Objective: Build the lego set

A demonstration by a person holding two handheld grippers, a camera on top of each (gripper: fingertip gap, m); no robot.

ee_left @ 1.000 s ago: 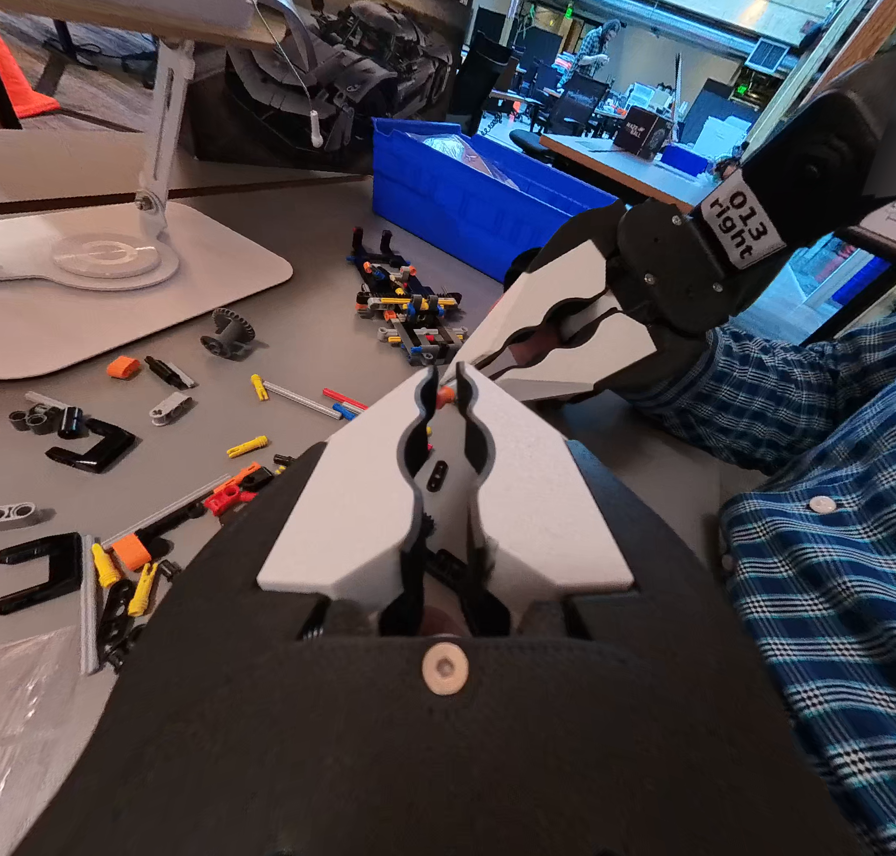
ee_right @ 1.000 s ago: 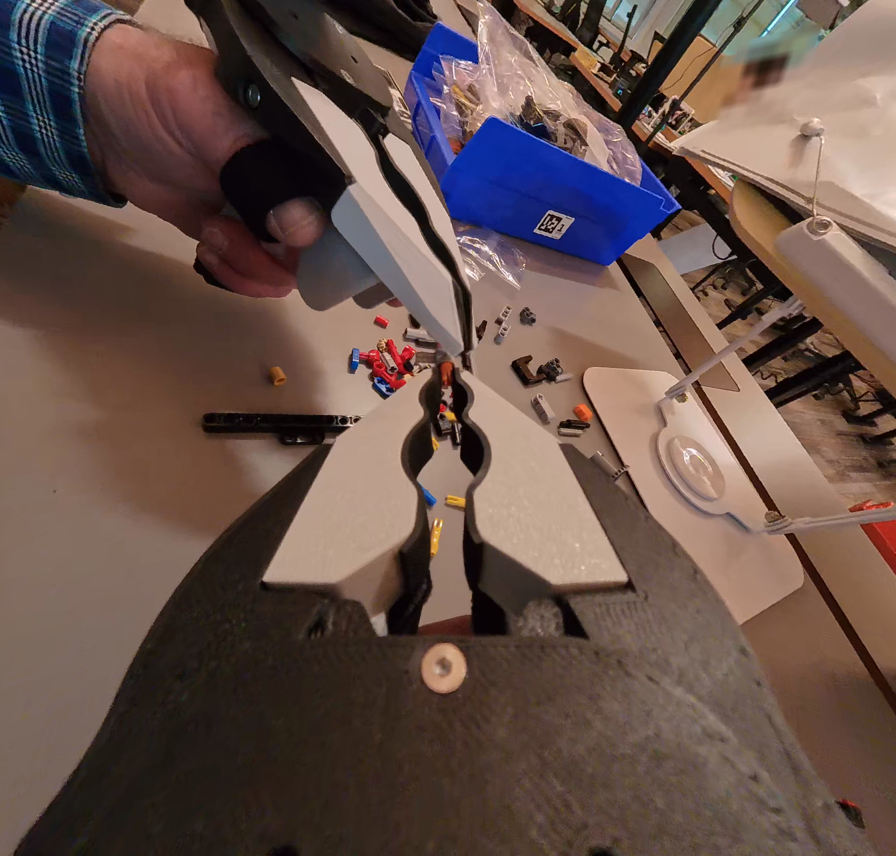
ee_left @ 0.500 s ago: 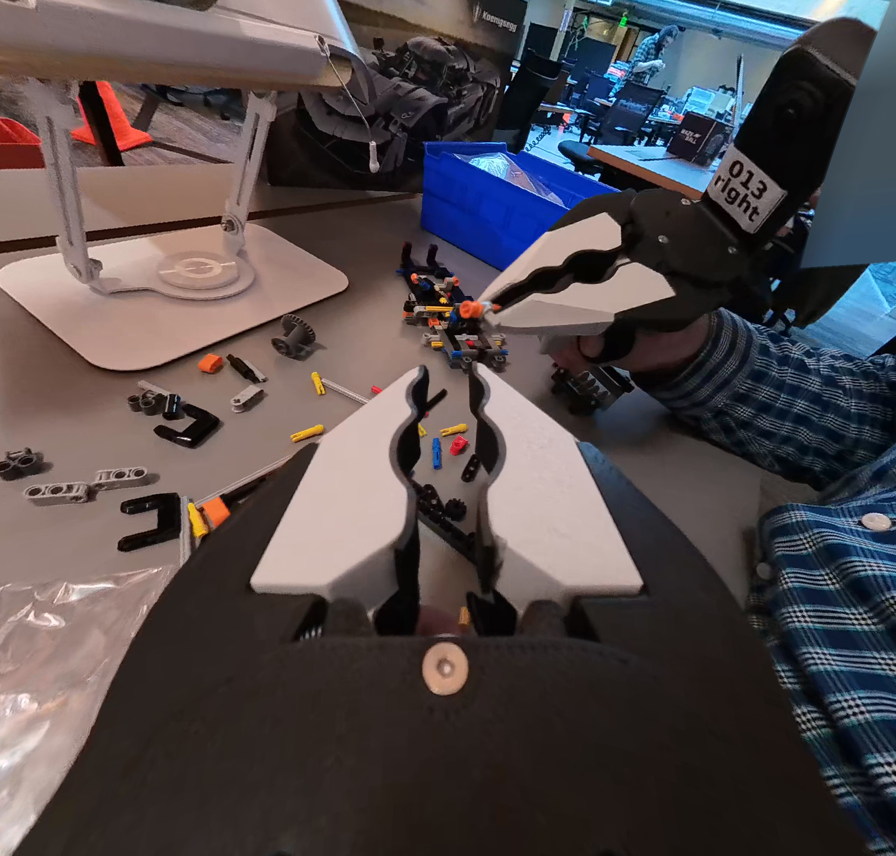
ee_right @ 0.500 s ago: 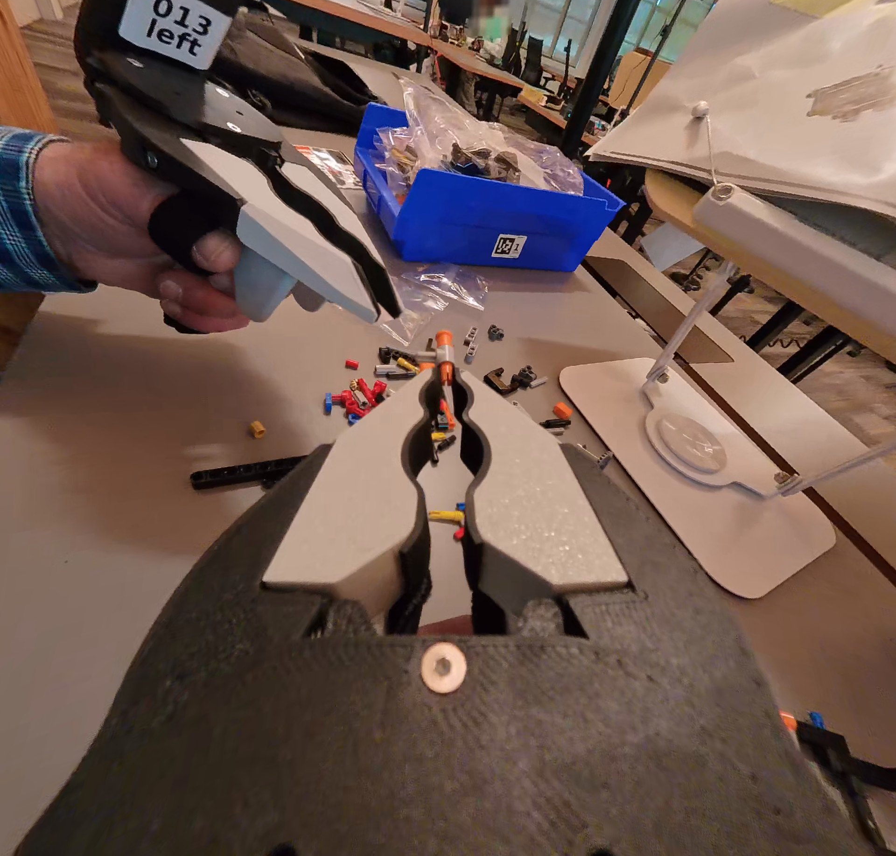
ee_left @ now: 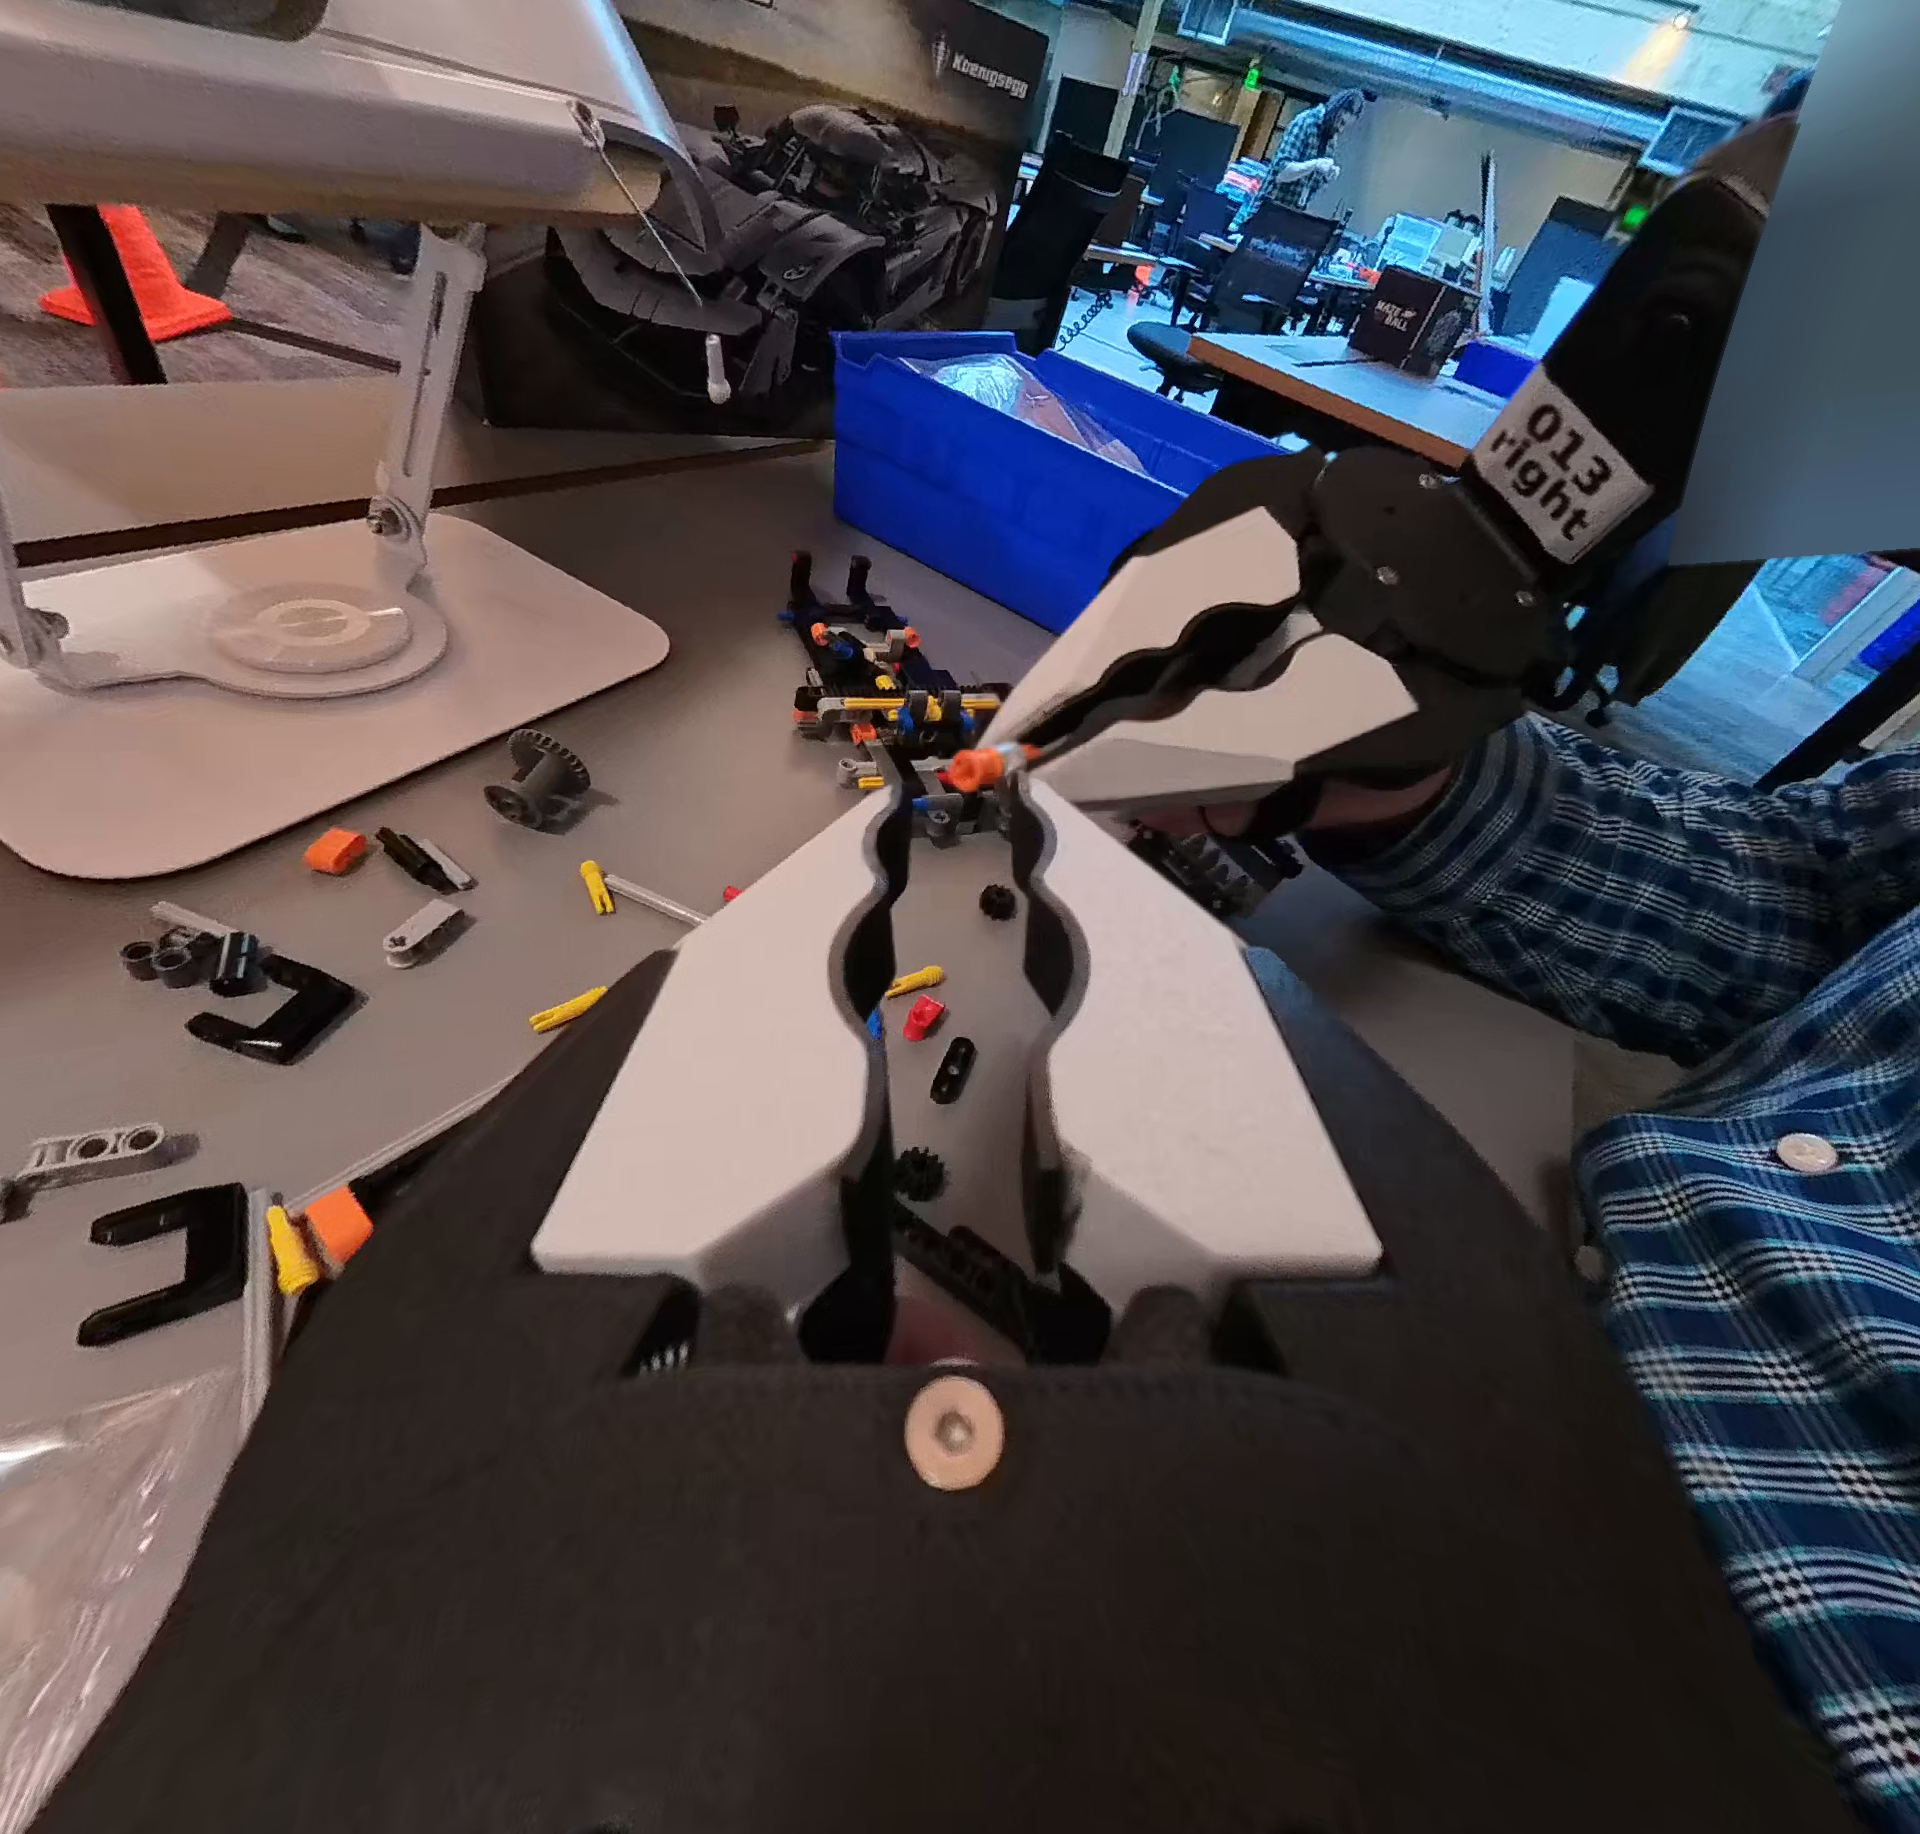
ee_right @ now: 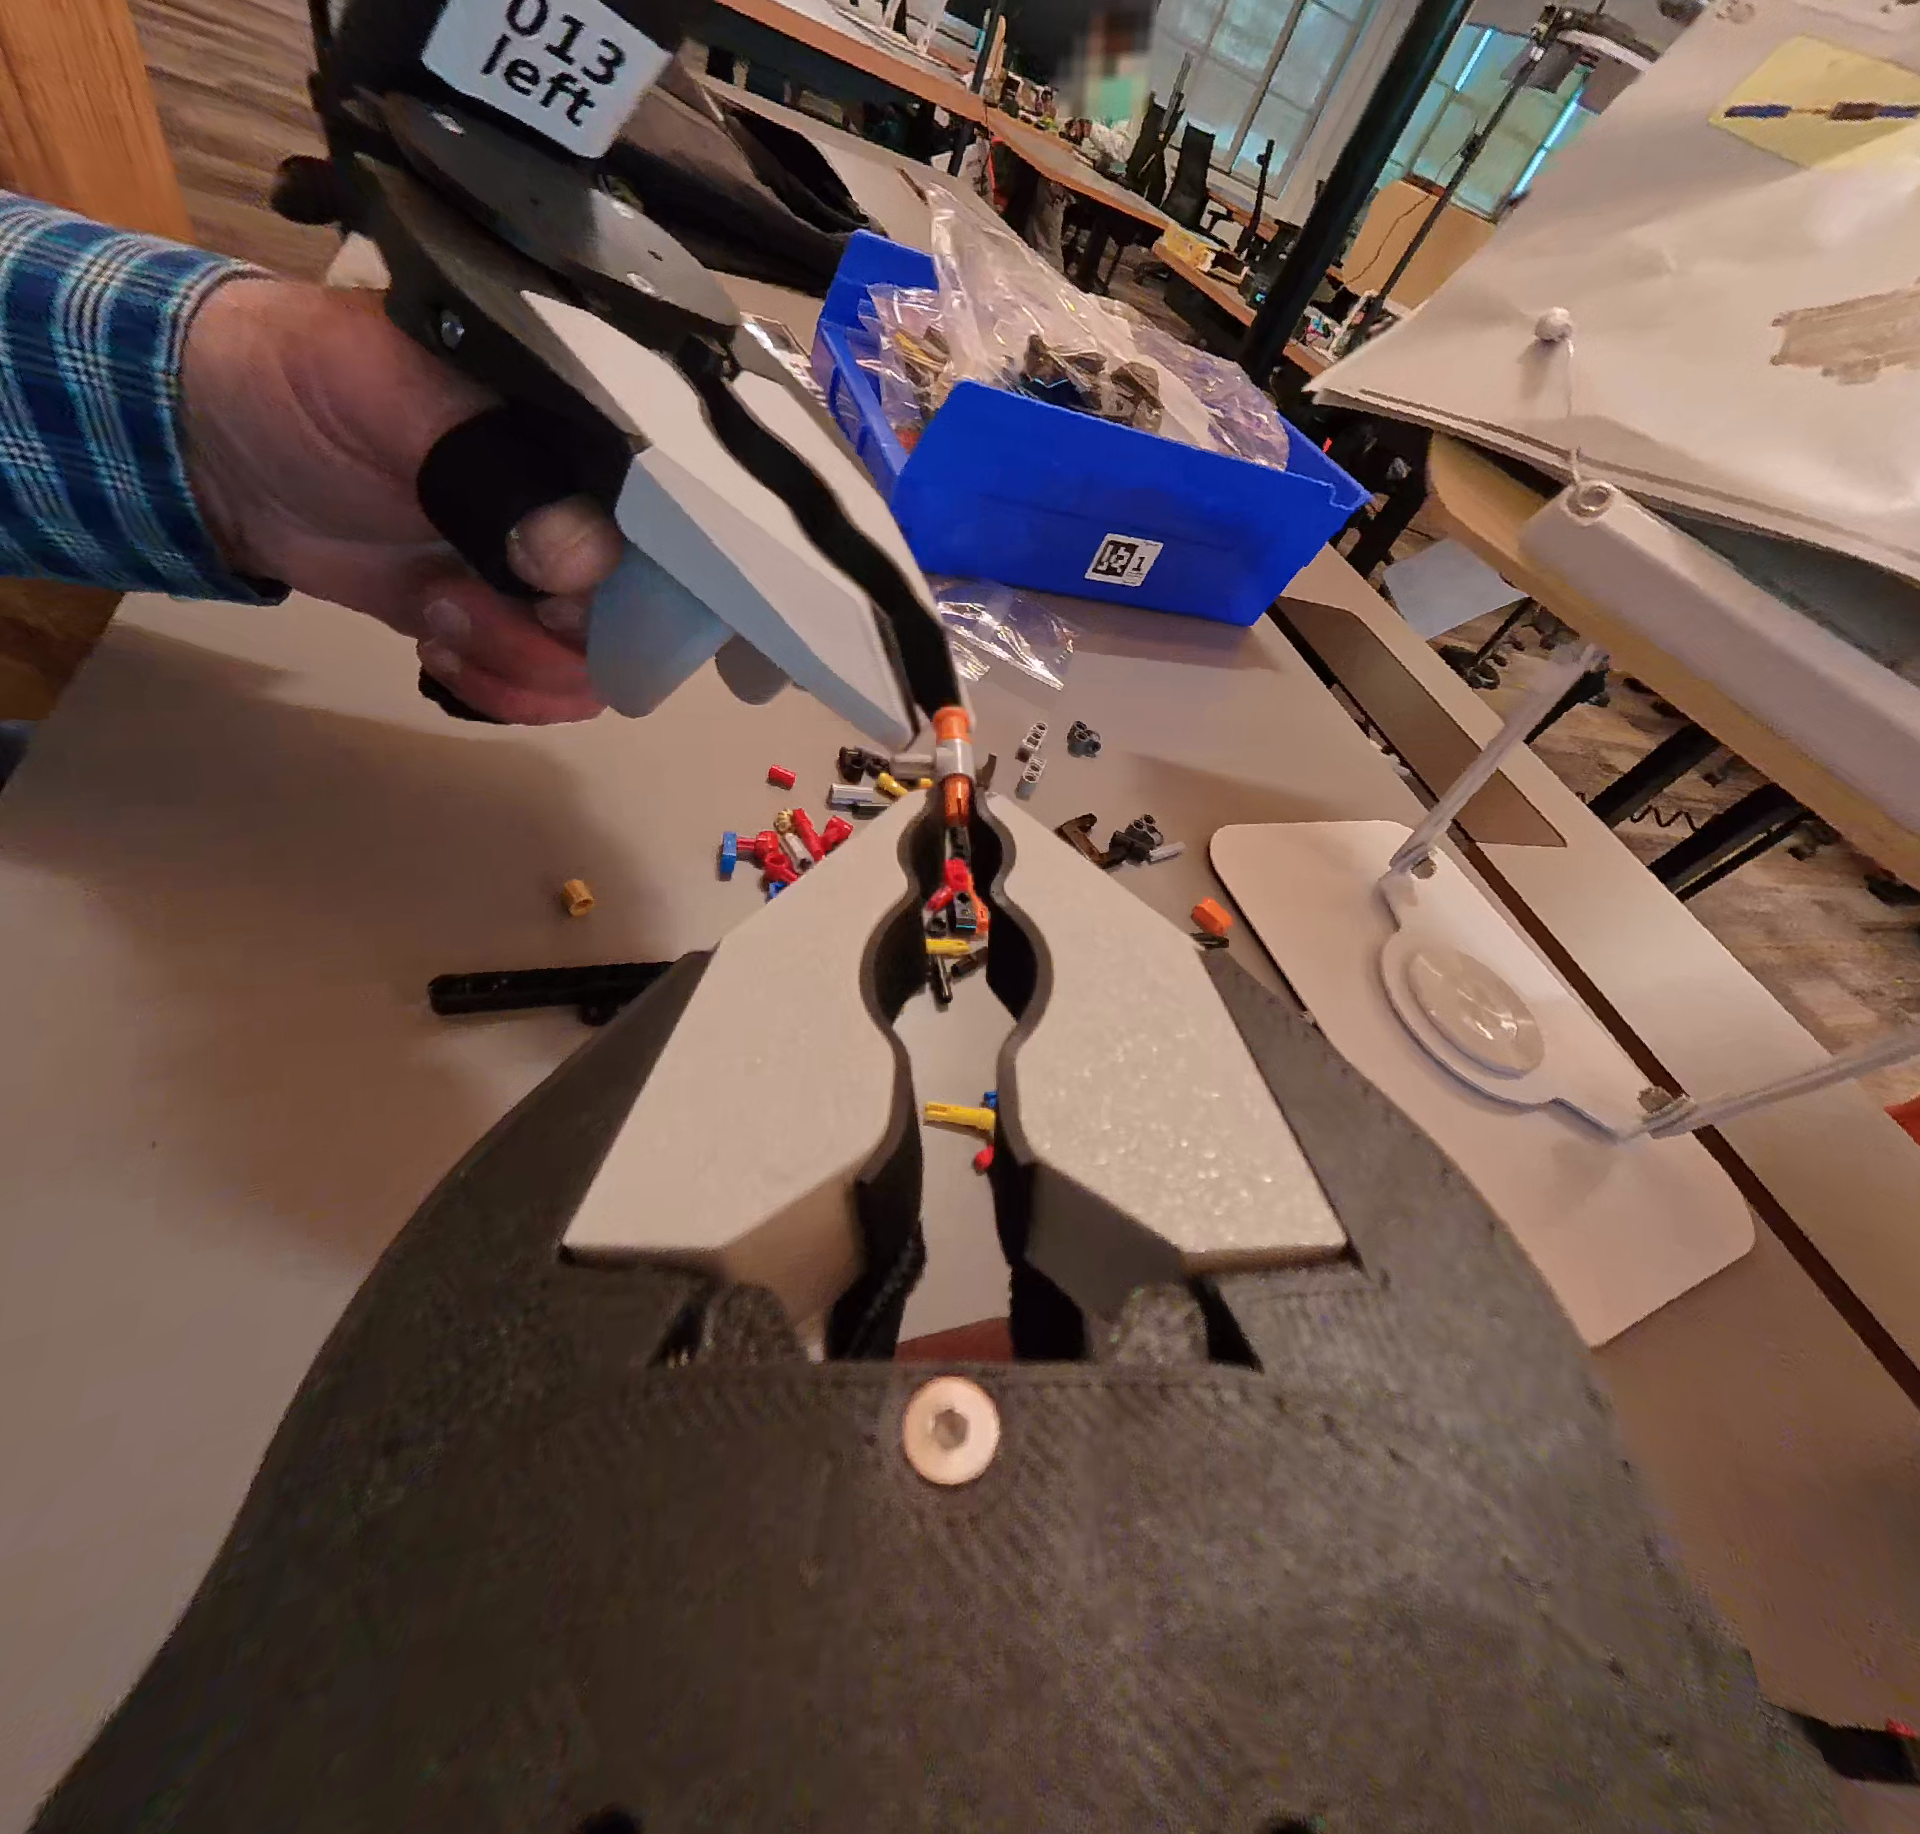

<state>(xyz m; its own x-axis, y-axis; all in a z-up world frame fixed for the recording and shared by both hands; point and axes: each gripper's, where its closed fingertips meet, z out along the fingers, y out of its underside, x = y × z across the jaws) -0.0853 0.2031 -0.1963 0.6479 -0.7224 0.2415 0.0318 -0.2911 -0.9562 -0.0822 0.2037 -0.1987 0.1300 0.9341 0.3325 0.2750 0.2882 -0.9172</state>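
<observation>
My right gripper is shut on a small orange and grey pin piece, held in the air over the table. It also shows in the left wrist view, with the orange end sticking out of its tips. My left gripper is open, its tips on either side of the orange end. In the right wrist view the left gripper's tips touch the top of the piece. The part-built lego chassis lies on the table behind.
Loose lego pieces are scattered on the grey table, with a long black beam and a grey gear. A blue bin holds bagged parts. A white stand base and the set's box stand behind. Less than 4 cm separates the two grippers' tips.
The grippers drew apart half a second ago and have come back tip to tip. The left jaws have opened wider. The right gripper has kept hold of the orange piece.
</observation>
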